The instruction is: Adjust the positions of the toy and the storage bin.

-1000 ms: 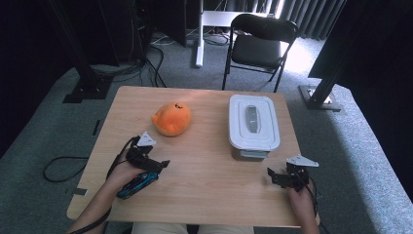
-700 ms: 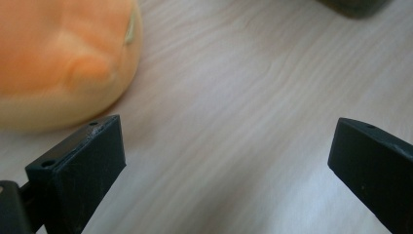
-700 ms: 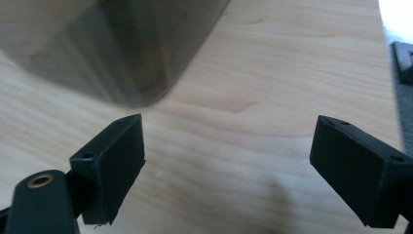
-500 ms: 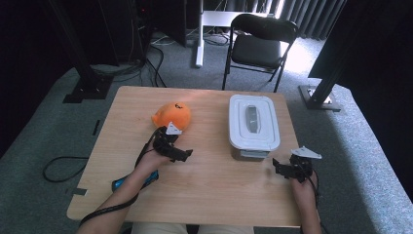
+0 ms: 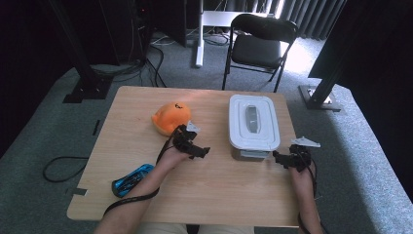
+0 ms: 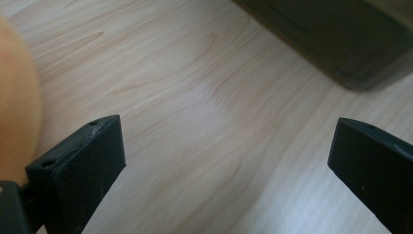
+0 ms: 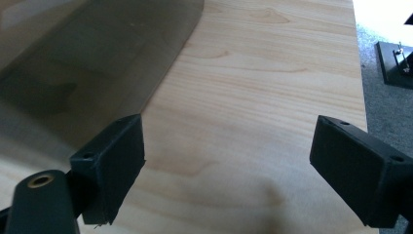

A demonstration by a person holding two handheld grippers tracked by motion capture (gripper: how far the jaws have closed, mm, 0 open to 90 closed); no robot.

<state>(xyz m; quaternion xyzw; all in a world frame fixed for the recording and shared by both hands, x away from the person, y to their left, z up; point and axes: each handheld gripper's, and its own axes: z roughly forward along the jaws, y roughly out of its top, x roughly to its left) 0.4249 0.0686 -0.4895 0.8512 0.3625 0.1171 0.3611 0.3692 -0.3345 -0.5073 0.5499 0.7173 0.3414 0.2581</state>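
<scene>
Hovering mid-desk, the left claw (image 5: 198, 150) sits wide open and empty between the orange plush (image 5: 171, 117) and the white lidded box (image 5: 253, 127); right claw (image 5: 281, 159), also open, near the box's near-right corner.

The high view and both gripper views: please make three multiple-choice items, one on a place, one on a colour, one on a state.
1. Where does the blue toy car lie on the table?
A. near the person's edge, by the left forearm
B. on the box lid
C. beside the chair

2. What colour is the soft toy?
A. green
B. orange
C. white

3. How stand the left tongs?
A. shut on the car
B. shut on nothing
C. open, holding nothing

Answers:
1. A, the car sits at the near left.
2. B, it looks plainly orange.
3. C, bare wood shows between the wide jaws.
</scene>
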